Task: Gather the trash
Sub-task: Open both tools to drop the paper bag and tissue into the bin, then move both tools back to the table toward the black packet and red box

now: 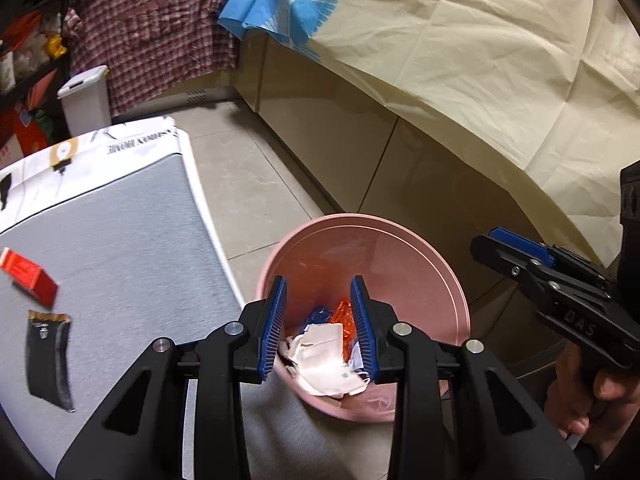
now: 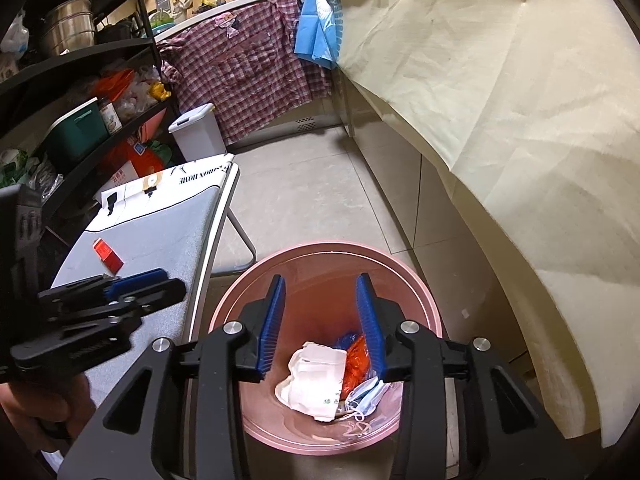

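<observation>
A pink trash bin [image 1: 420, 256] [image 2: 400, 280] stands on the floor beside a grey-topped table [image 1: 120, 232] [image 2: 160, 248]. In the bin lie a white paper bag [image 1: 324, 356] [image 2: 316, 380], an orange wrapper [image 2: 356, 360], a blue wrapper and a face mask [image 2: 368, 396]. My left gripper [image 1: 320, 292] is open and empty above the bin's left rim. My right gripper [image 2: 320, 292] is open and empty above the bin; it also shows in the left wrist view [image 1: 512, 248]. On the table lie a red box [image 1: 30, 276] [image 2: 107, 255] and a black wrapper [image 1: 50, 360].
A cream cloth [image 1: 480, 60] [image 2: 500, 100] drapes over the counter at the right. A plaid shirt [image 2: 244, 64] and a blue cloth [image 2: 318, 24] hang at the back. A small white bin [image 2: 198, 132] and a black shelf rack [image 2: 80, 80] stand at the left.
</observation>
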Demonstrator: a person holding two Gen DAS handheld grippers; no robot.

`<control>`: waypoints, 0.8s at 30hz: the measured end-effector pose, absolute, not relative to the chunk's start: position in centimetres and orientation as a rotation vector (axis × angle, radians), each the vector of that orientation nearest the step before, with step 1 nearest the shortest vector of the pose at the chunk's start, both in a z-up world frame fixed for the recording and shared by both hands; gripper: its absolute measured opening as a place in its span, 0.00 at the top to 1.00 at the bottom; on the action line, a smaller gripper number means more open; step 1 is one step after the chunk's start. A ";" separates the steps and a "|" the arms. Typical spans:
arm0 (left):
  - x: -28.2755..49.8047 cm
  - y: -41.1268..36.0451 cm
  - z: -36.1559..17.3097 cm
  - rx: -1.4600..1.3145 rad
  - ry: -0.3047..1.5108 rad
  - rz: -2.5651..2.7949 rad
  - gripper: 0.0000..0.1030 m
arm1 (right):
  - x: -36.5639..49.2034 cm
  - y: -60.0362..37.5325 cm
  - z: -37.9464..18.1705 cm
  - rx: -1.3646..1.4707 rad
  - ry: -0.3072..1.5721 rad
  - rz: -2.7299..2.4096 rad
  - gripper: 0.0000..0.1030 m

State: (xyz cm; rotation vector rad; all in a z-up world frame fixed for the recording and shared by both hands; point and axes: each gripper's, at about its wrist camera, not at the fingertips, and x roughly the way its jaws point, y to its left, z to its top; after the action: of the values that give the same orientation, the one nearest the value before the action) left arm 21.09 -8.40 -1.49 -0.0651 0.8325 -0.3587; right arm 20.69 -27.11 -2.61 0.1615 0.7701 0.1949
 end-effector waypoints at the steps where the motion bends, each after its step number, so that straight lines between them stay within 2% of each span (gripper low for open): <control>1: 20.8 -8.1 -1.2 -0.062 0.827 -0.355 0.69 | 20.6 -27.0 -2.5 0.159 0.765 0.195 0.62; 12: 16.9 -0.6 3.8 -0.082 0.751 -0.281 0.69 | 18.8 -24.4 -0.1 0.123 0.710 0.232 0.62; 24: 14.5 11.0 9.0 -0.068 0.681 -0.150 0.69 | 15.6 -15.8 3.2 0.137 0.675 0.346 0.62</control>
State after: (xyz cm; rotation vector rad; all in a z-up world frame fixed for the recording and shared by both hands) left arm 14.51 11.03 9.00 -0.0680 0.6814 -0.1495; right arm 15.59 -15.85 3.15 0.1368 0.6754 0.3456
